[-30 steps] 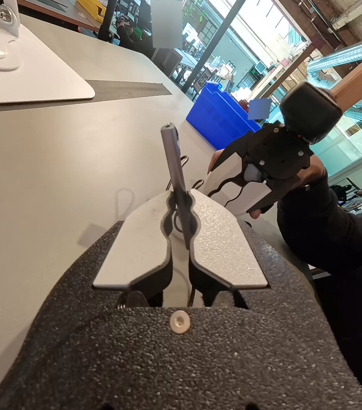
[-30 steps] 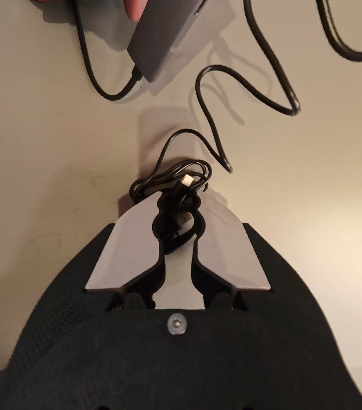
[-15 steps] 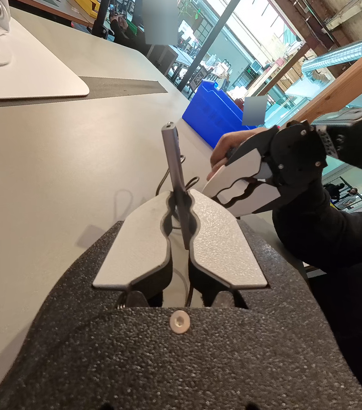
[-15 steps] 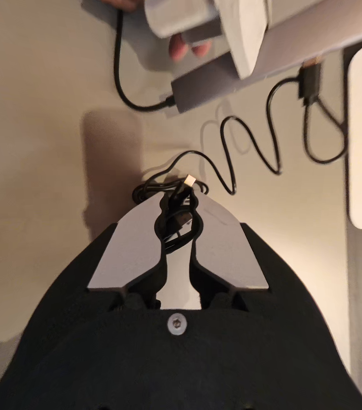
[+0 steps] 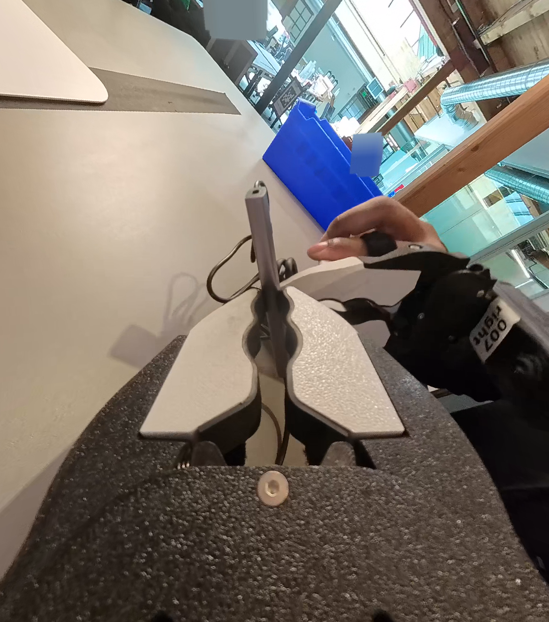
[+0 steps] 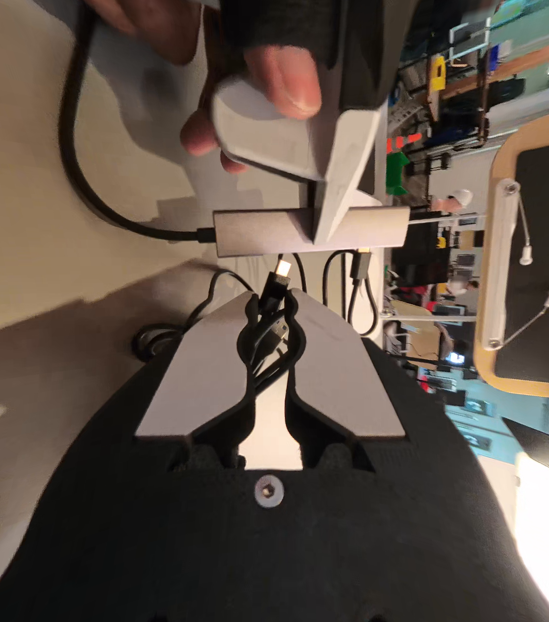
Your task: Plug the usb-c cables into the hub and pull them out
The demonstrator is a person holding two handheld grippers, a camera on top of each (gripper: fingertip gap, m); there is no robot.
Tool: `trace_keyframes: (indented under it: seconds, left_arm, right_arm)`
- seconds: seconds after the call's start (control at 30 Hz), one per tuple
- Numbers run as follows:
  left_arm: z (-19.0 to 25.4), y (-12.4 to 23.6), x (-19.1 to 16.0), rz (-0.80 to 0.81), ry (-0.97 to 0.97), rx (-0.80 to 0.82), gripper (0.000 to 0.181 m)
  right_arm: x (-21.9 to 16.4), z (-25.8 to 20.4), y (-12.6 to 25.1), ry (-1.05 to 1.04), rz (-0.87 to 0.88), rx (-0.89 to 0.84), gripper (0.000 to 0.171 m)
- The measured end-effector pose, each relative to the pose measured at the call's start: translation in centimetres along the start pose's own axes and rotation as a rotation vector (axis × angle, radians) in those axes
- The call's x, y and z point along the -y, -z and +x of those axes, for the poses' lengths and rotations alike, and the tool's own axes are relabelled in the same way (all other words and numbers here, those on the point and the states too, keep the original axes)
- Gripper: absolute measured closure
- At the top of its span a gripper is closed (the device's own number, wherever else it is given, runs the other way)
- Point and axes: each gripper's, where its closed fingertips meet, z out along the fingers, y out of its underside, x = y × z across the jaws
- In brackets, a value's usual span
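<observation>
My left gripper is shut on the grey hub and holds it edge-on, upright above the table. In the right wrist view the hub lies crosswise, clamped by the left gripper's fingers, with its own black lead running left. My right gripper is shut on a black cable just behind its usb-c plug. The plug tip points at the hub's long edge, a short gap away. A USB-A plug and cable loops sit between the fingers. The right gripper shows beside the hub.
A second black plug and cable loop lie on the table beyond the hub. A cable coil hangs at the left. A blue bin stands at the table edge, a white pad far left, a wood-edged black board right. The tips of both grippers are at nearly the same place.
My right gripper has lifted and tilted up from the table with the cable, bringing the plug tip close to the hub's edge. The left gripper still holds the hub, moved slightly.
</observation>
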Motion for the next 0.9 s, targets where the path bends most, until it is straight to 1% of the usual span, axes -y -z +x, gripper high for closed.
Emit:
trace_keyframes:
  seconds: [0.13,0.33,0.53,0.7,0.9]
  left_arm:
    - [-0.1,0.0,-0.1,-0.004,0.001,0.002,0.171]
    - [0.0,0.2,-0.3,-0.023,-0.01,-0.018,0.171]
    - [0.4,1.0,-0.9,-0.063,-0.034,-0.053,0.171]
    - [0.8,1.4,-1.1,-0.073,-0.049,-0.085,0.171]
    - [0.9,1.3,-1.3,-0.082,-0.07,-0.088,0.171]
  right_arm:
    - [0.1,-0.2,-0.4,0.096,-0.037,-0.124,0.157]
    - [0.5,-0.6,-0.4,0.161,0.018,-0.256,0.158]
    - [0.9,-0.2,0.0,0.139,0.093,-0.323,0.159]
    - [1.2,0.3,0.4,0.131,0.115,-0.367,0.159]
    - [1.4,0.1,0.3,0.151,0.115,-0.372,0.16]
